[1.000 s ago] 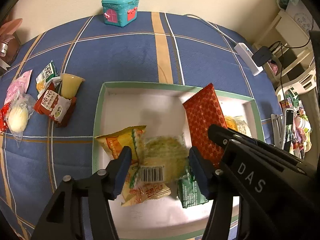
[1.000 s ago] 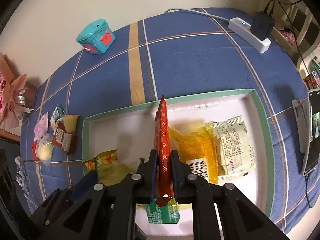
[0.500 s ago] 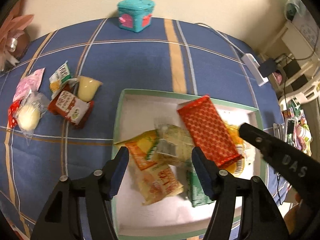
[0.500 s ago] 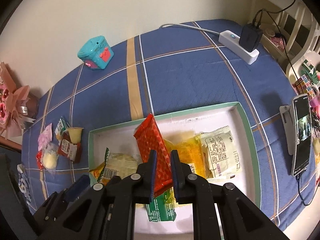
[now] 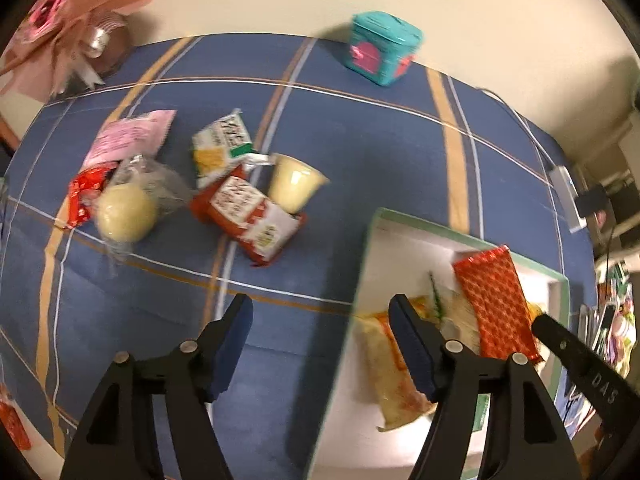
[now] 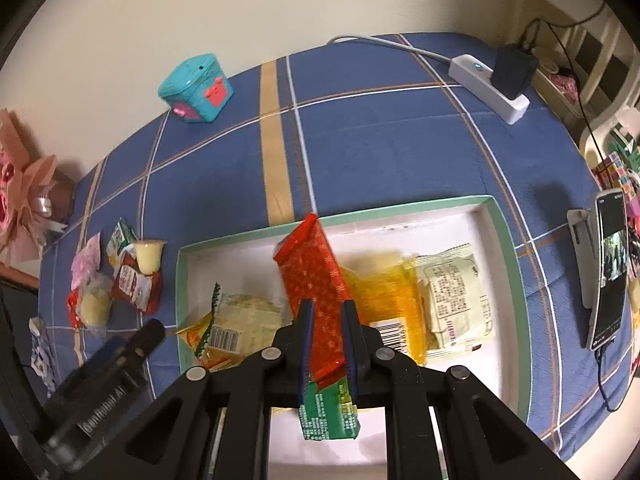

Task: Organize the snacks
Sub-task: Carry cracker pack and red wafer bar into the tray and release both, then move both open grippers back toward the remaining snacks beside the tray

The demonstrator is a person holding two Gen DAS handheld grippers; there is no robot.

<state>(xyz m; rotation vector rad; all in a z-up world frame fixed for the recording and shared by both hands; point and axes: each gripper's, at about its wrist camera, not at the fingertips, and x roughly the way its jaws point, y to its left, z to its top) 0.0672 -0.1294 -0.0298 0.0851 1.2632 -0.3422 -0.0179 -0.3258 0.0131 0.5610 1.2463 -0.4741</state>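
We see the blue cloth point(image 6: 380, 128) under the box point(image 6: 508, 248), which holds several snacks. Our right gripper point(image 6: 325, 320) is clenched on the red packet point(image 6: 316, 276) above it. Our left gripper point(image 5: 320, 320) is opening, empty, over the box's left rim; 6 snacks point(image 5: 248, 212) lie loose beyond.

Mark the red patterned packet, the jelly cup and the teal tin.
red patterned packet point(image 6: 316, 276), right wrist view, middle of its face.
jelly cup point(image 5: 294, 184), left wrist view, side wall.
teal tin point(image 5: 382, 46), left wrist view, front side.
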